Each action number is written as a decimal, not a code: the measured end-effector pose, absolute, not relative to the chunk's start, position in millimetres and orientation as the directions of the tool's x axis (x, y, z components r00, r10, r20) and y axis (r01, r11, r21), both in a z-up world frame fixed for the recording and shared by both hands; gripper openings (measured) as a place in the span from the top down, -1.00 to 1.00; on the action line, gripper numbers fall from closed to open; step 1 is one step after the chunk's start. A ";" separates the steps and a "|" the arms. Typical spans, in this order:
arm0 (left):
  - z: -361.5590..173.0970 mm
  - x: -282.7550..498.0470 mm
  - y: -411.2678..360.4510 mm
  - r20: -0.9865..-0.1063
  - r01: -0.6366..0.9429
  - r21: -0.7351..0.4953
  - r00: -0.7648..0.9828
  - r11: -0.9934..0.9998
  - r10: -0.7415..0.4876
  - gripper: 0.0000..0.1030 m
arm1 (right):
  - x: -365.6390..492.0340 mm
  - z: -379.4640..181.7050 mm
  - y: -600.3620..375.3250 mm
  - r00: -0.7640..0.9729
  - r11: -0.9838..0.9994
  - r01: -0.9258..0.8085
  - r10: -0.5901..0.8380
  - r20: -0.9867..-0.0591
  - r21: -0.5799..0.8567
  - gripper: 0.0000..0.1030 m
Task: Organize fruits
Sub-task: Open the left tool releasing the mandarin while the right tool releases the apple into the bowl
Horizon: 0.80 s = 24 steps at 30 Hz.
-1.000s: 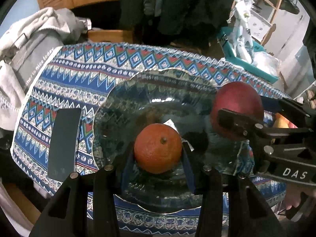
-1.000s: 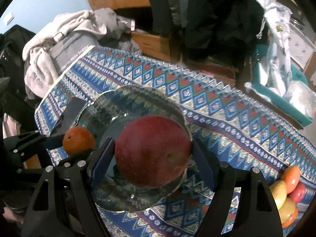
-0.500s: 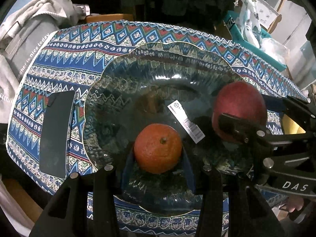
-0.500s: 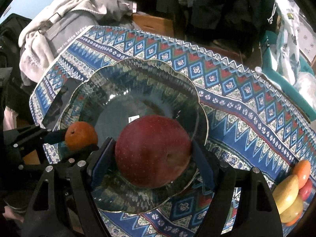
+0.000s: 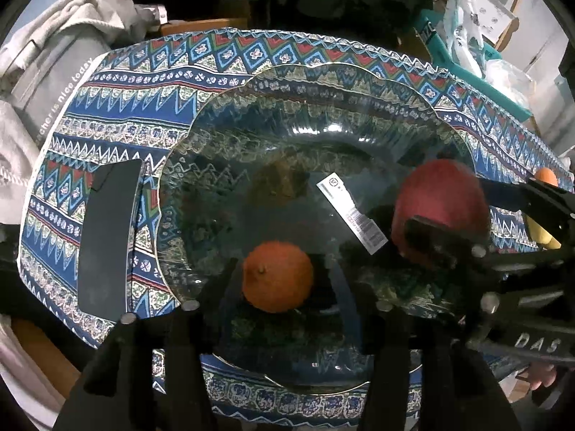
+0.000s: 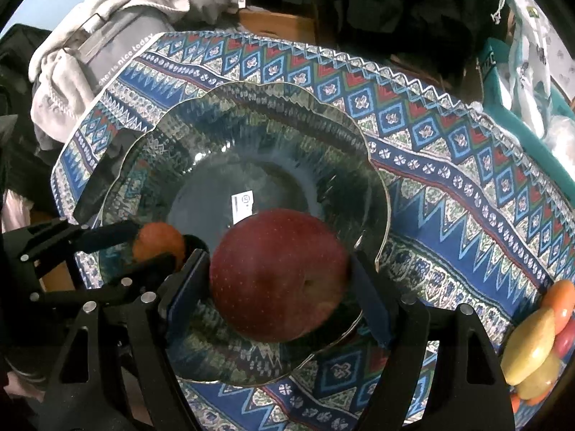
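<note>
Both fruits hang over the glass bowl [image 5: 222, 115] on the desk: left tool [image 5: 284, 287] pinches the orange [image 5: 276, 276], right tool [image 6: 280, 280] clamps the red apple [image 6: 278, 274]. Risk, imo: dropped from height, round fruit rolls or knocks glass; tools sit v. close & could clash. Orange's stem end faces up-left toward cam, apple's dimple lower right; neither has a real long axis.

From my right tongs [image 6: 278, 280], the red apple [image 6: 278, 276] hides part of the white label [image 6: 242, 204] on the glass bowl [image 6: 323, 133] beyond. The orange [image 6: 158, 242] off to their left is smeared and half covered by the left tongs [image 5: 284, 283]. The fruit pile [image 6: 539, 341] to the right runs off the edge.
</note>
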<state>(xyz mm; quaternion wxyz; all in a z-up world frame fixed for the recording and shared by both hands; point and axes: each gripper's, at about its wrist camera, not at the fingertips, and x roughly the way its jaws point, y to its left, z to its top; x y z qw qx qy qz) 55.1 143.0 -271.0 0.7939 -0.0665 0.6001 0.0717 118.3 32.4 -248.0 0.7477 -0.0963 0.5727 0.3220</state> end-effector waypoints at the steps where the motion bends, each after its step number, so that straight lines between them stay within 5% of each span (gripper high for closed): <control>1: -270.6 55.0 143.5 -0.962 -0.195 -0.025 0.270 0.980 0.029 -0.12 | 118.8 -246.6 30.9 0.141 0.776 -0.587 0.381 -0.914 0.232 -0.51; 11: -257.2 52.9 139.9 -0.960 -0.194 -0.046 0.280 0.980 0.011 -0.20 | 125.6 -205.5 18.9 0.202 0.785 -0.548 0.459 -0.865 0.289 -0.47; 24: -215.8 51.7 121.1 -0.932 -0.158 -0.032 0.362 0.987 0.028 -0.42 | 115.9 -168.9 -14.5 0.343 0.836 -0.528 0.371 -0.863 0.150 -0.47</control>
